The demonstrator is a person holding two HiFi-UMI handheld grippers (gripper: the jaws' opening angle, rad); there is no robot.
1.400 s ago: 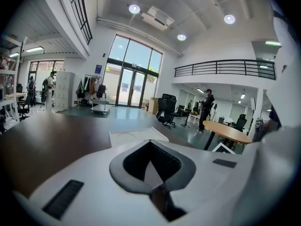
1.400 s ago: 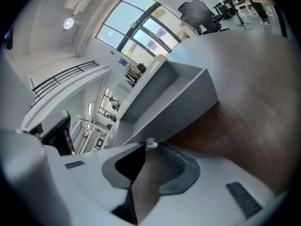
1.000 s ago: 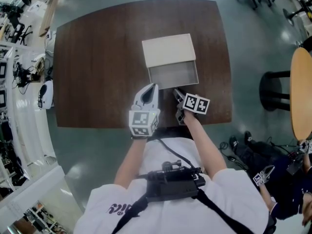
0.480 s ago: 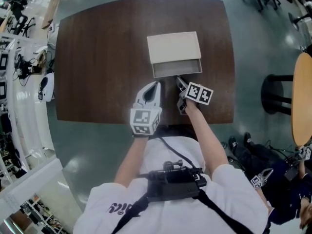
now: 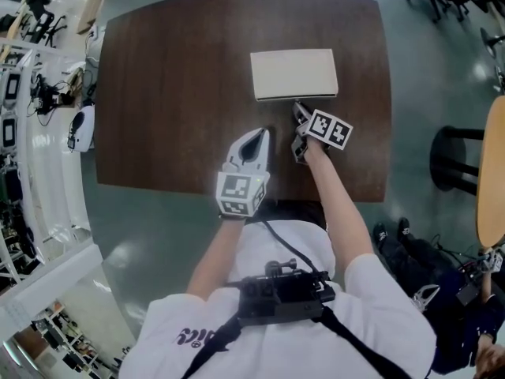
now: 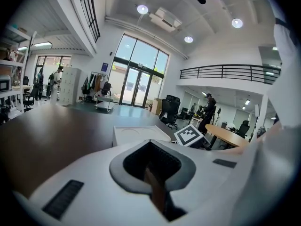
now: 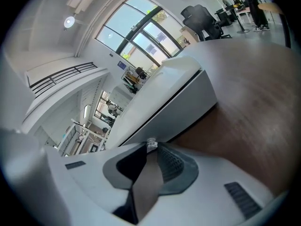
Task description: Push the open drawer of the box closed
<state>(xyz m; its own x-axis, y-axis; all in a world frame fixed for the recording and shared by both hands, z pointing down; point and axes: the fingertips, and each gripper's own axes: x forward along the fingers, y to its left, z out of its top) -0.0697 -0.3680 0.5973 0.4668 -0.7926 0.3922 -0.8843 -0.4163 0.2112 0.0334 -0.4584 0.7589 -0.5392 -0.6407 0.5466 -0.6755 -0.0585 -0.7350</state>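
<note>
Box [image 5: 293, 73], pale and flat-topped, on the dark wooden bench [image 5: 166, 93], close to the far edge and right of its middle. Drawer [image 7: 186, 109] pushed in, front flush under the lid line in the right gripper view; in the head view, only the box top on show. Small pale knob [image 7: 151, 144] on that front, pinched at the very tips of the right gripper [image 5: 299, 110], jaws nearly together around it. Right gripper up against the box's near face, angled down, 1 marker cube [image 5: 329, 129] on its back. Left gripper [image 5: 258, 138] beside it toward the bench's middle, short of the box and not touching it, closer to the near edge. Jaws there closed tip to tip and empty, only brown bench showing through the slit behind the tips. Second marker cube [image 5: 239, 193], on the left gripper, over the near edge. Beyond the bench's right edge, a round wooden table [image 5: 493, 172]; past the left edge, white shelving [image 5: 43, 172] strung with cables.
</note>
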